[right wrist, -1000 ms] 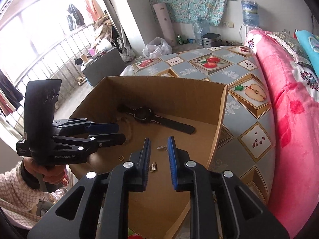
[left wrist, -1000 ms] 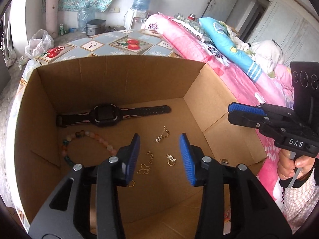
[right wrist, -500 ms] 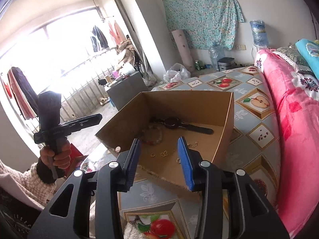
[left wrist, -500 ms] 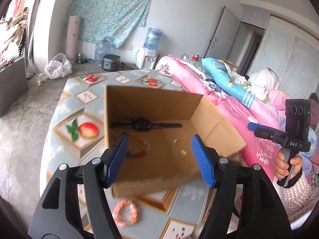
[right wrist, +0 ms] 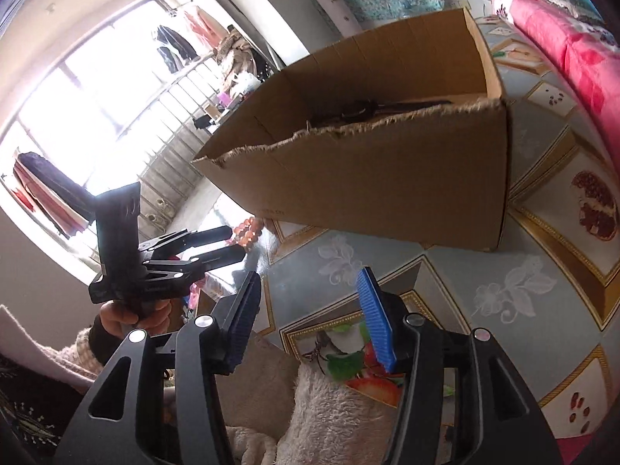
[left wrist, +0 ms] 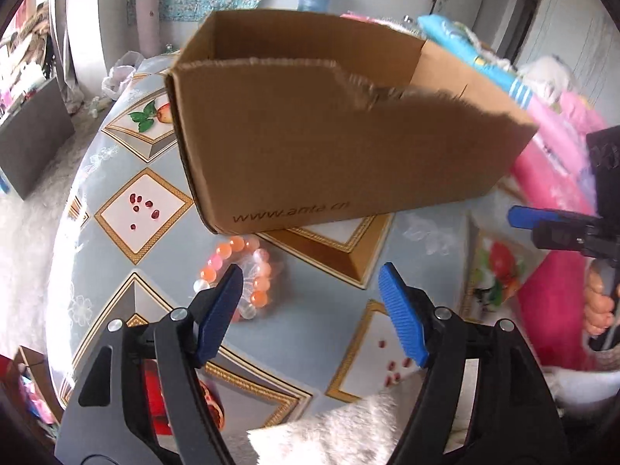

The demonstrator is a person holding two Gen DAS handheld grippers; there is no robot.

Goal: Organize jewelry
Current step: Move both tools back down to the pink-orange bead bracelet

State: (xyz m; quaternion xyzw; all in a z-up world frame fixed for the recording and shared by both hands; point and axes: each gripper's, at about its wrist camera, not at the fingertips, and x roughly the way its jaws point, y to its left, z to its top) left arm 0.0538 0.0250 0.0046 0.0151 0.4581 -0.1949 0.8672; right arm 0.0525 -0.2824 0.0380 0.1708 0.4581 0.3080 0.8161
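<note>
A brown cardboard box (left wrist: pixel 329 147) stands on the fruit-patterned table; it also shows in the right wrist view (right wrist: pixel 387 178), where a black watch strap (right wrist: pixel 372 106) peeks over its torn rim. An orange and pink bead bracelet (left wrist: pixel 248 275) lies on the table just in front of the box, also visible in the right wrist view (right wrist: pixel 248 232). My left gripper (left wrist: pixel 310 310) is open and empty, hovering low with its left finger right beside the bracelet. My right gripper (right wrist: pixel 310 321) is open and empty, low over the table's front.
The table (left wrist: pixel 128 209) carries a glossy blue cloth with fruit squares. A pink quilted bed (right wrist: pixel 562 31) runs along the right side. A fuzzy white sleeve (left wrist: pixel 341 430) lies at the near edge. A window with railings (right wrist: pixel 97 97) is at the left.
Both grippers have pulled back out of the box and dropped low to the table's near side. The left gripper now sits beside the bead bracelet. Both jaws opened wider.
</note>
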